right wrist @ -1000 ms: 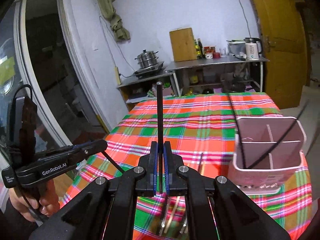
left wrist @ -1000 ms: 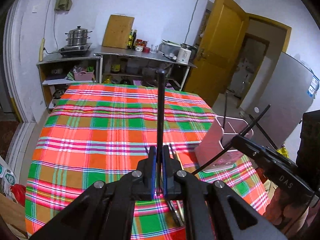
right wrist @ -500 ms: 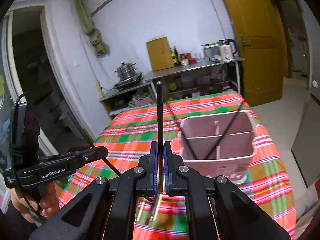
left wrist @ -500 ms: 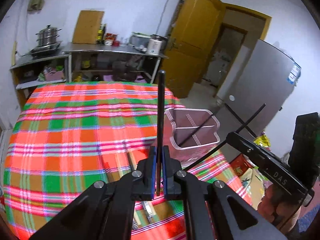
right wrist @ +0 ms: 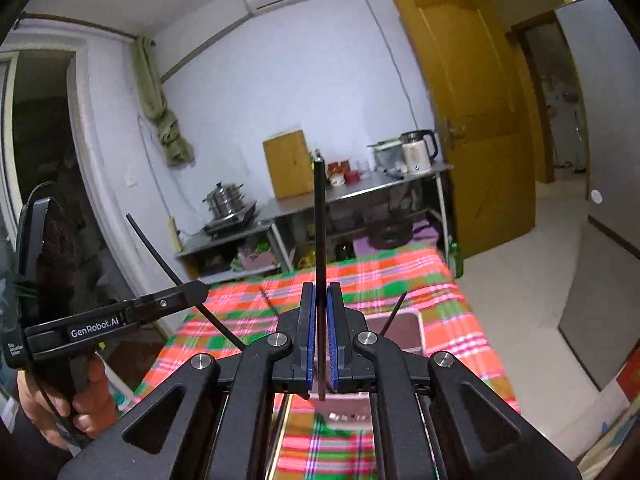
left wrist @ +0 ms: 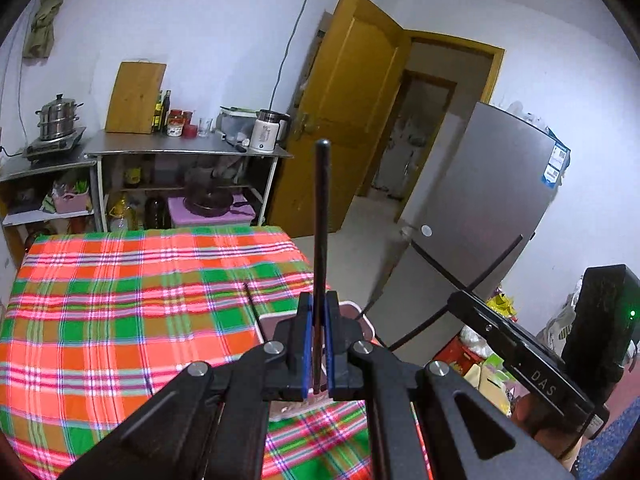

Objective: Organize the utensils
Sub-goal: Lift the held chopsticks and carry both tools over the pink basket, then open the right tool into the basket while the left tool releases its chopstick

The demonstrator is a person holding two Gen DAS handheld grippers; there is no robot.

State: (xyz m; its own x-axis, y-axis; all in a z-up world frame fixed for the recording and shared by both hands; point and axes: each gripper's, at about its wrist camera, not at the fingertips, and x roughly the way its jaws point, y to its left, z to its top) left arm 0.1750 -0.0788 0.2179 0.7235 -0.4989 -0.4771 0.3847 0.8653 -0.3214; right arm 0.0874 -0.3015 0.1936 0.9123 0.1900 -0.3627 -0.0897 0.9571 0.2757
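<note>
- Your left gripper (left wrist: 316,354) is clamped tight on a black chopstick (left wrist: 321,240), which stands up straight out of the blue pads.
- Your right gripper (right wrist: 320,354) is pinched shut on a second black chopstick (right wrist: 319,232), also upright.
- Both sticks look light, thin and stiff, with a smooth surface that I'd judge slippery; you hold each low on its shaft, so a firm squeeze should keep it from swivelling.
- The pink holder (left wrist: 362,316) sits on the checked tablecloth (left wrist: 120,300) just beyond and below your left gripper, mostly hidden behind it; thin black sticks already lean in it.
- In the right view, the holder's (right wrist: 406,330) rim shows beside the fingers.
- Readable writing: "GenRobot.AI" on the side of your left gripper, "DAS" on the right one.
- The fridge (left wrist: 492,216) stickers are too small to read.
</note>
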